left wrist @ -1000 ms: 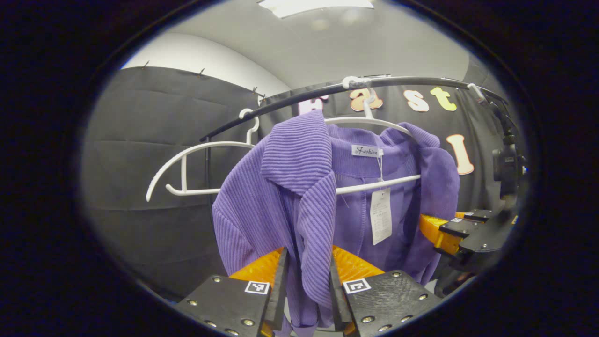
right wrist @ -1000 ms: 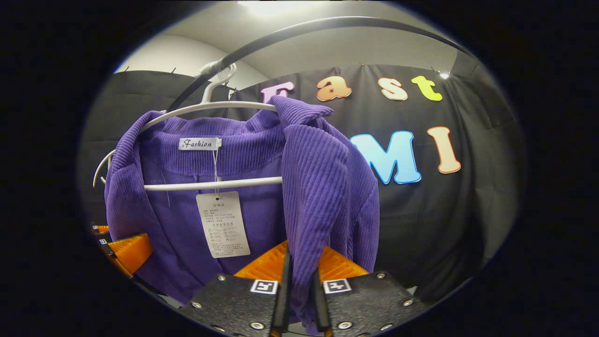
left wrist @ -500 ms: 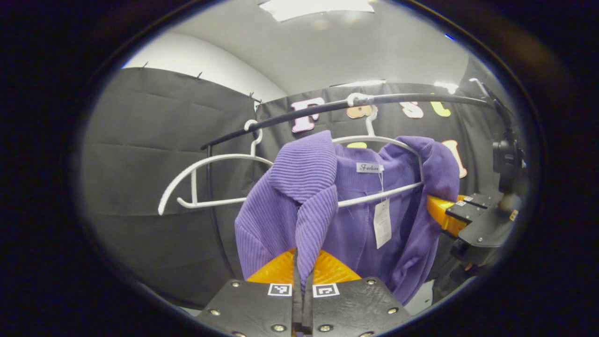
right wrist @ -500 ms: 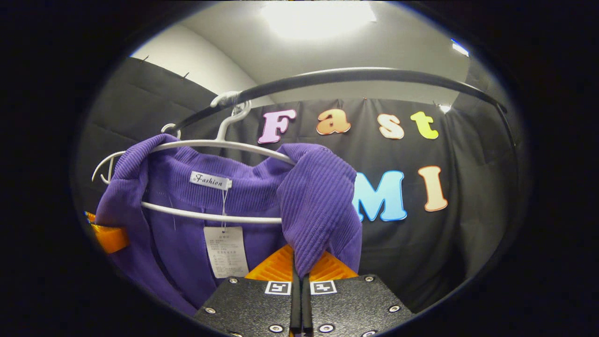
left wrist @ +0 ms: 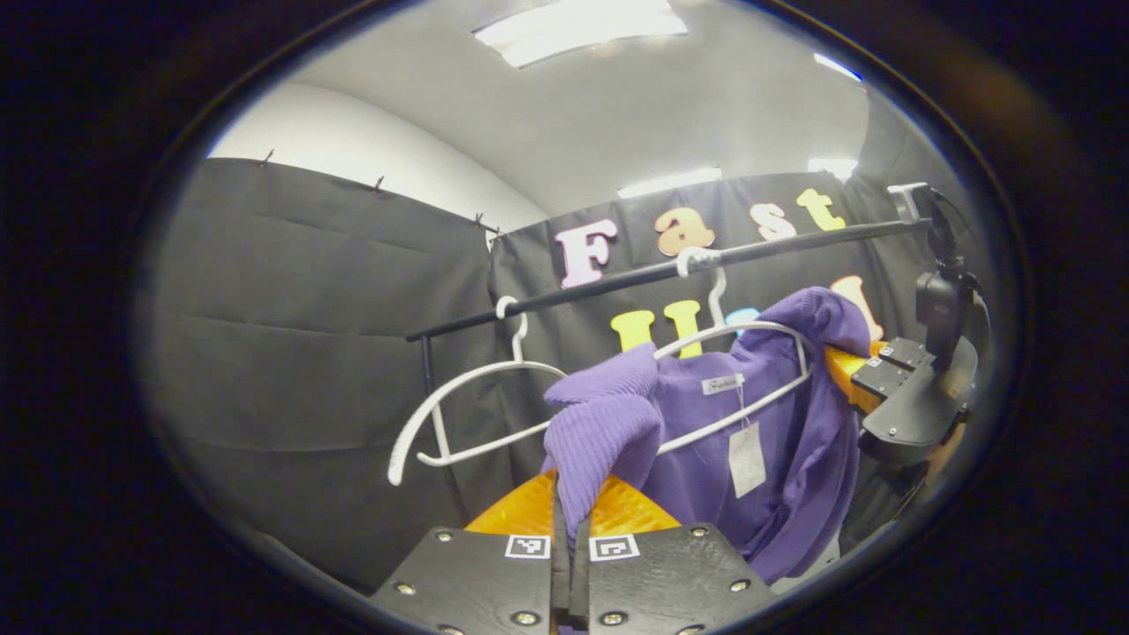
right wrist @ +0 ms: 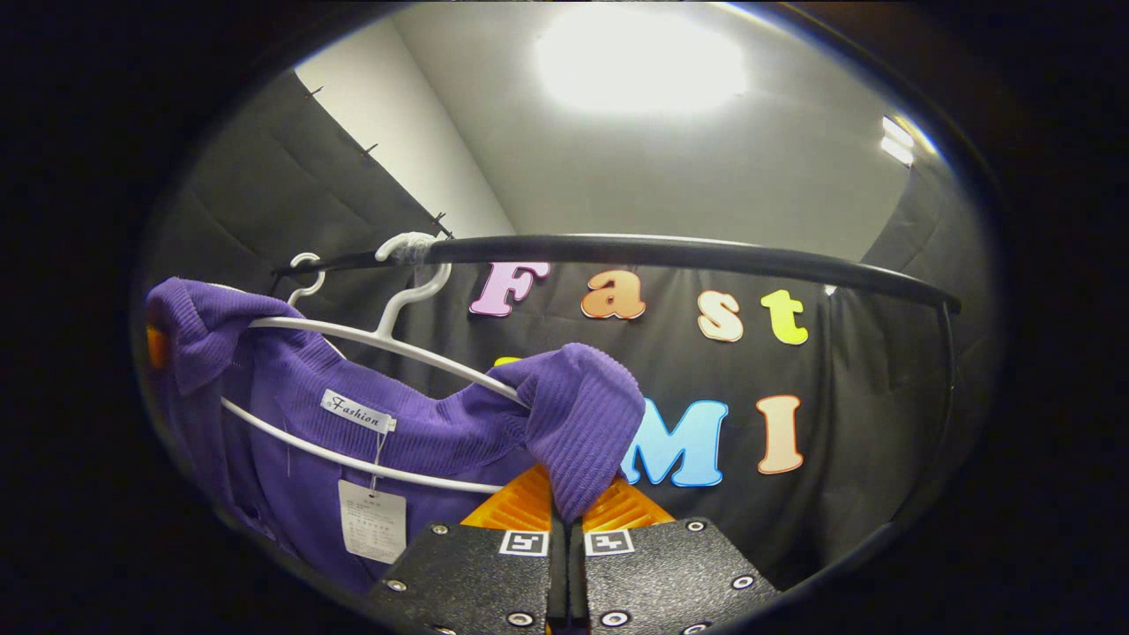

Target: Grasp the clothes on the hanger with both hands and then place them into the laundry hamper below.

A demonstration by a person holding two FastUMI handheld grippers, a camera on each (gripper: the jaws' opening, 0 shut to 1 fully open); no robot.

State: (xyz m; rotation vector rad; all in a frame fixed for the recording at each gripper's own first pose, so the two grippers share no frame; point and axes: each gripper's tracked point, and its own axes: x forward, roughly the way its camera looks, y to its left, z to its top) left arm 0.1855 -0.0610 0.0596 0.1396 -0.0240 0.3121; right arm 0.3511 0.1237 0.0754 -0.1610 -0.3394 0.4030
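A purple ribbed jacket (left wrist: 688, 441) (right wrist: 291, 414) hangs on a white hanger (left wrist: 750, 331) (right wrist: 370, 339) from a black rail (left wrist: 661, 272) (right wrist: 661, 251). My left gripper (left wrist: 569, 520) is shut on a fold of the jacket's collar edge. In the left gripper view the right gripper (left wrist: 847, 366) shows farther off, pressed into the jacket's other shoulder. My right gripper (right wrist: 564, 516) is shut on the jacket's other front edge, bunched just above its fingers. A paper tag (left wrist: 746, 459) (right wrist: 372, 520) dangles inside the jacket. The jacket is pulled partly off the hanger.
A second, bare white hanger (left wrist: 467, 414) hangs on the rail to the left of the jacket. The rail's upright post (left wrist: 429, 370) stands behind it. Black cloth walls close the booth behind and at the sides; bright ceiling lights are overhead.
Both grippers closed on the jacket's front edges, then drew back and tilted upward. The jacket now looks smaller and farther off, stretched away from the hanger.
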